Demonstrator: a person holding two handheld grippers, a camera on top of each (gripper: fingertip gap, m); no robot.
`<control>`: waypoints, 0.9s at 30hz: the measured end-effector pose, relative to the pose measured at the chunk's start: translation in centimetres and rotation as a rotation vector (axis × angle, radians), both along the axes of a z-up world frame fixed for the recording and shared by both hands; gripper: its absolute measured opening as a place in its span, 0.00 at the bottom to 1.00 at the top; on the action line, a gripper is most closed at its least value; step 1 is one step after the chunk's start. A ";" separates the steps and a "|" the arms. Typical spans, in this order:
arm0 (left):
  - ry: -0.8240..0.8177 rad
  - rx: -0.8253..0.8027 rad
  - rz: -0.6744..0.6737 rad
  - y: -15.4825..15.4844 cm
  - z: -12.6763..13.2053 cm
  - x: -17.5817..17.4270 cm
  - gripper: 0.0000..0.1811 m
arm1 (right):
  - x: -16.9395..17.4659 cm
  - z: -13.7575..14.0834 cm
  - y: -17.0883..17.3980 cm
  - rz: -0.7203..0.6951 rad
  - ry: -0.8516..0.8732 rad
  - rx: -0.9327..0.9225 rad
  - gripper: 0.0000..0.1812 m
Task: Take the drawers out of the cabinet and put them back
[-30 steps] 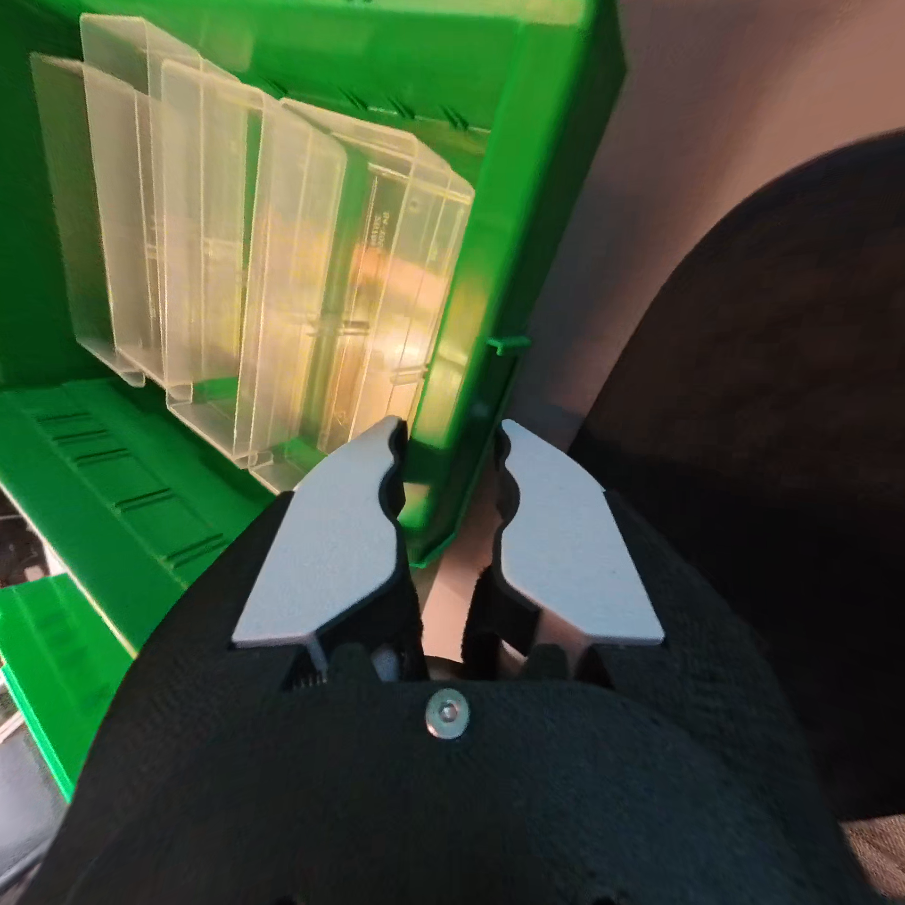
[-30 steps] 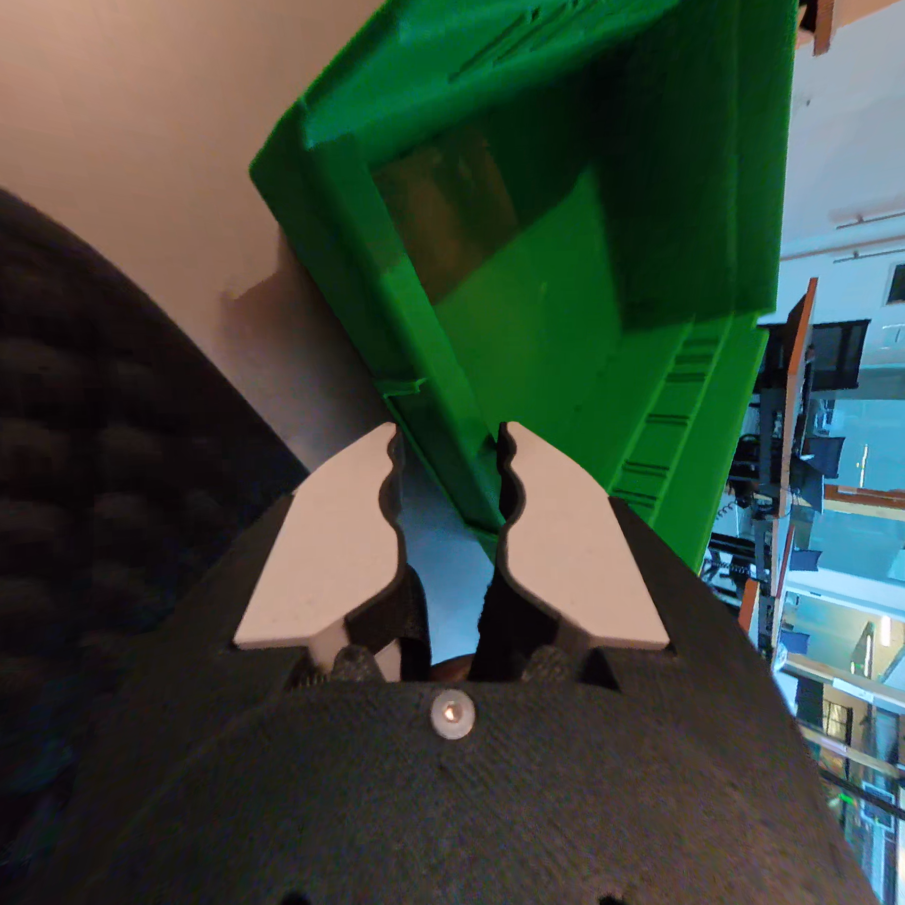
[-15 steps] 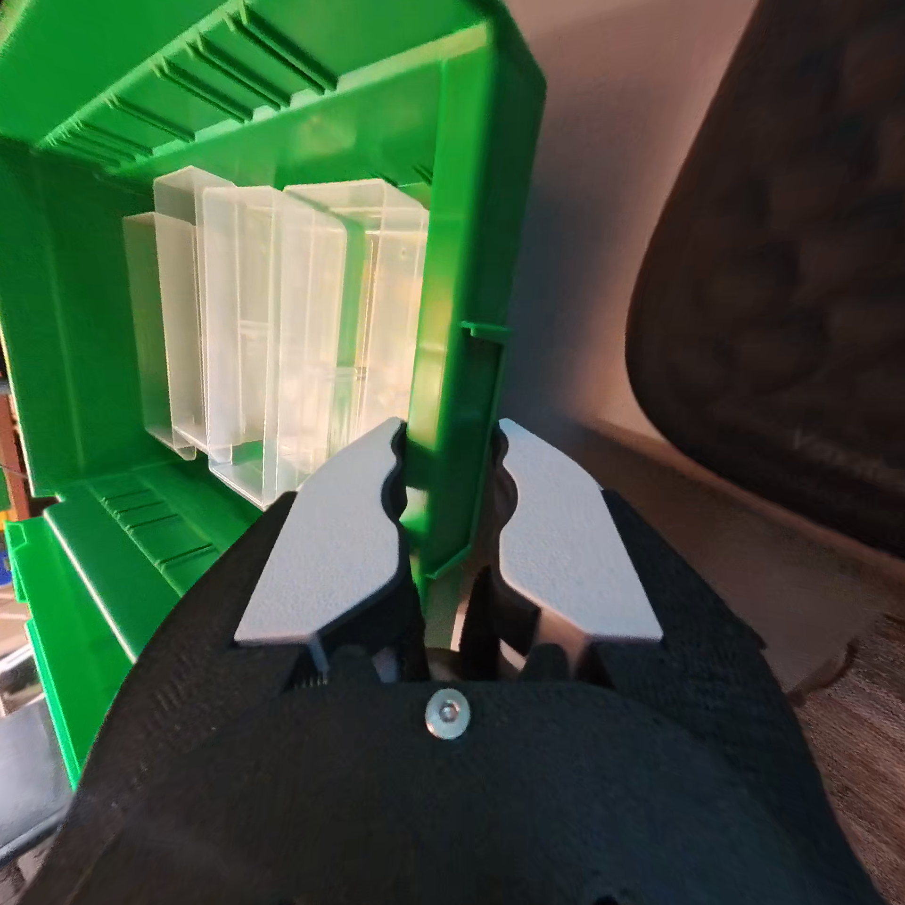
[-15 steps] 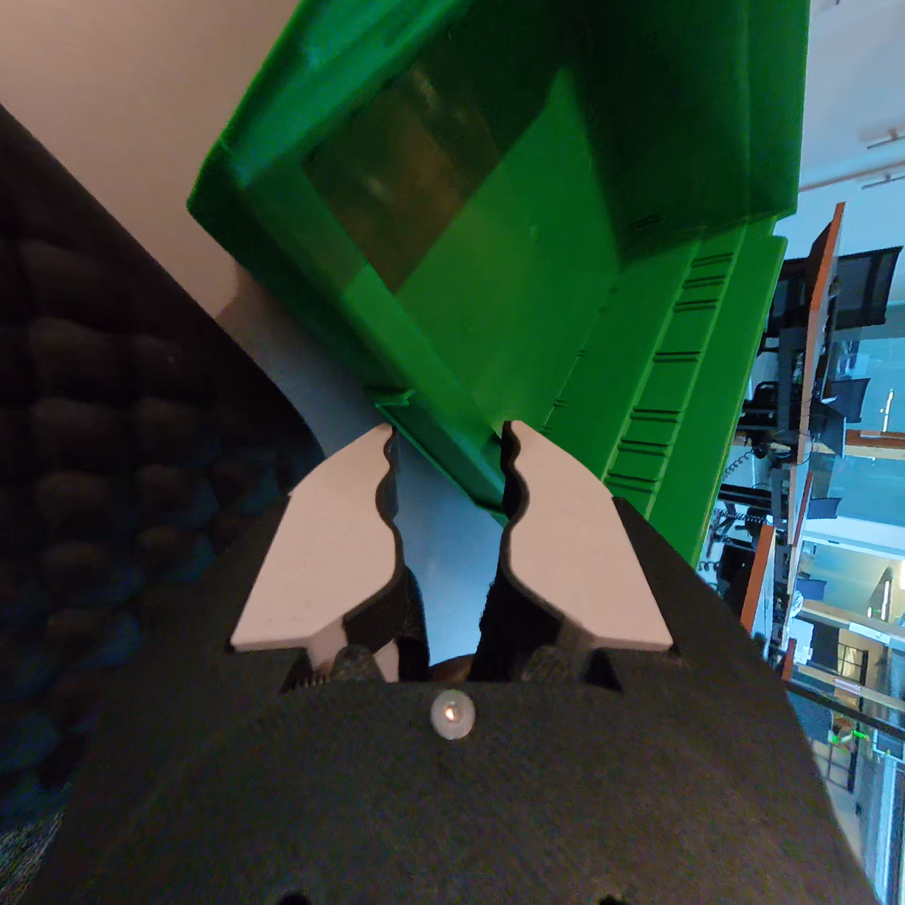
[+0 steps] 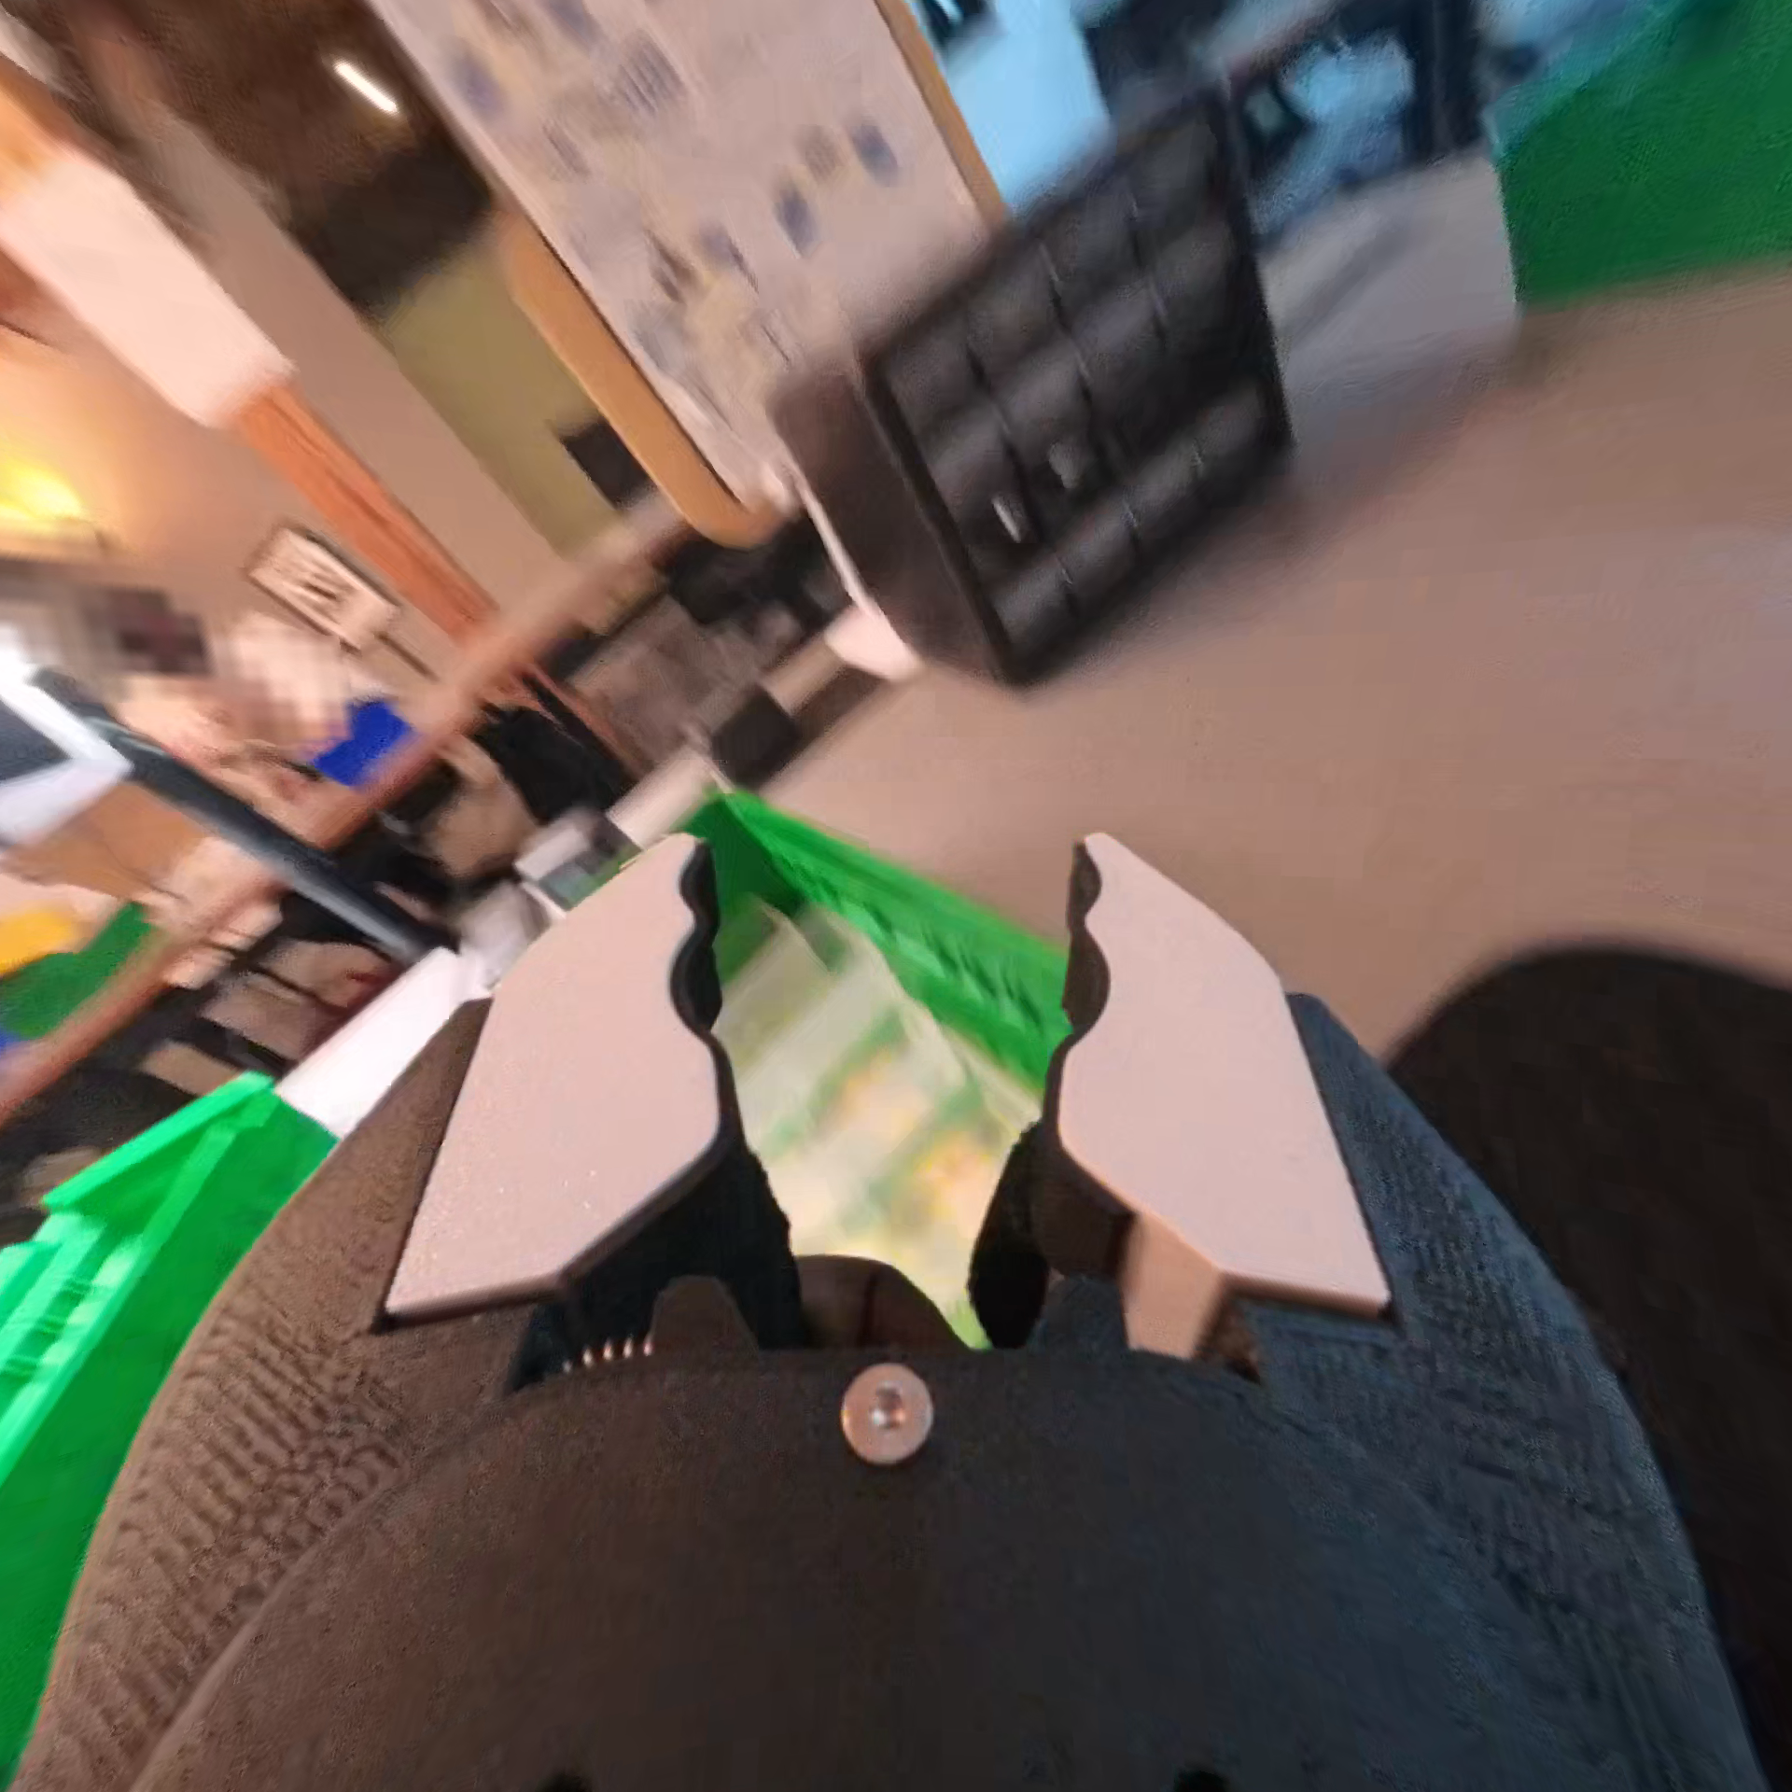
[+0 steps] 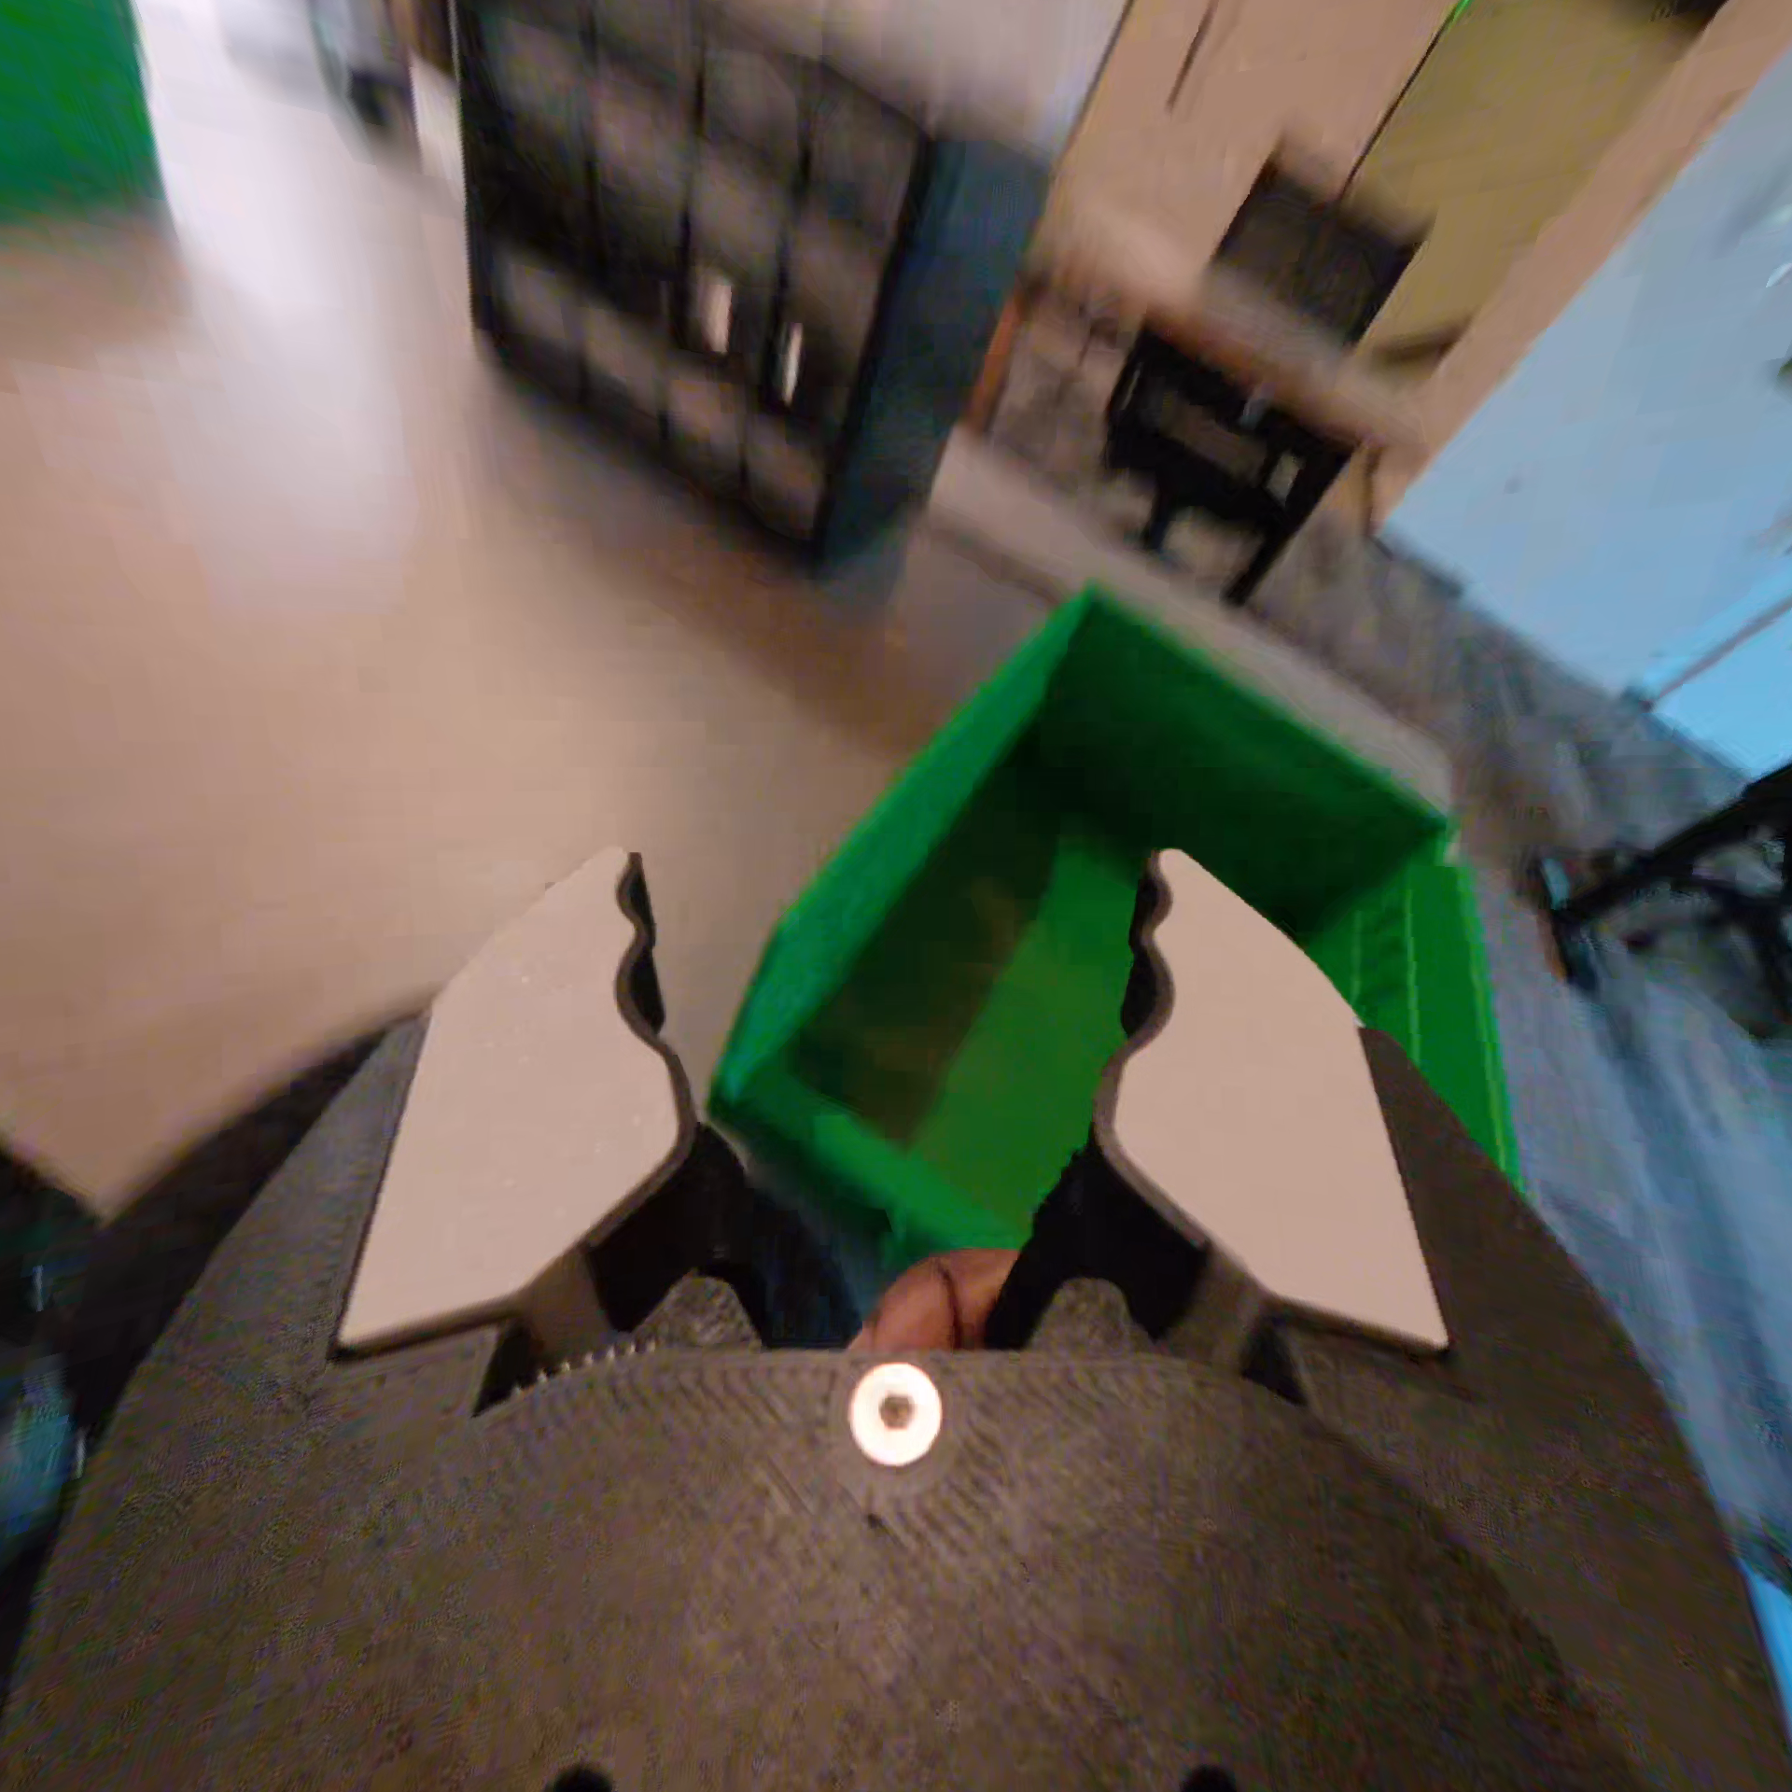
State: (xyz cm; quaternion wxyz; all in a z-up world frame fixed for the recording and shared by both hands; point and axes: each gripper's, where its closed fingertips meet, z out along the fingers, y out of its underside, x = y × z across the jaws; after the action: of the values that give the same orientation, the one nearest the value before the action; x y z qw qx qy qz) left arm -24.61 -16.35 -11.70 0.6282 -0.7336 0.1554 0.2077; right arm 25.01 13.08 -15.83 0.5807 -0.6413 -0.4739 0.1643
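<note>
Both views are motion-blurred. In the left wrist view my left gripper [image 5: 887,873] is open and empty above a green bin [image 5: 931,936] that holds clear plastic drawers [image 5: 873,1115], seen between the jaws. In the right wrist view my right gripper [image 6: 892,878] is open and empty above the same kind of green bin [image 6: 873,921], which rests upright on the beige table [image 6: 339,630]. A black drawer cabinet [image 5: 1076,388] stands farther back on the table, and it also shows in the right wrist view [image 6: 679,272].
Another green bin edge [image 5: 116,1280] lies at the lower left and a green shape [image 5: 1648,145] at the top right. A dark padded chair back [image 5: 1648,1164] is at the right. Chairs, desks and a person's blurred figure [image 5: 291,698] stand beyond the table.
Both grippers let go of the green bin's rim and opened. They pulled back and tilted up, so the bin now sits below them and the room and black cabinet came into view.
</note>
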 end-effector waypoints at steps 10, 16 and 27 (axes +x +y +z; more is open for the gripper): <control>-0.517 0.698 -0.104 13.6 11.2 11.6 0.45 | -13.4 11.5 -2.4 0.045 0.951 -0.052 0.55; -0.598 0.367 0.126 26.4 1.6 4.6 0.48 | -23.2 7.3 4.9 -0.053 0.703 -0.077 0.58; -0.532 0.313 0.316 33.5 -8.1 -1.7 0.46 | -28.7 -3.7 15.4 -0.341 0.481 0.070 0.52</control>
State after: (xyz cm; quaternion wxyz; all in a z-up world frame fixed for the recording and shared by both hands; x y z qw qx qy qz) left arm -26.27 17.17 -19.75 0.7116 -0.6718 -0.1630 0.1254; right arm -3.71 28.44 -19.50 0.7172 -0.6340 -0.2137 0.1952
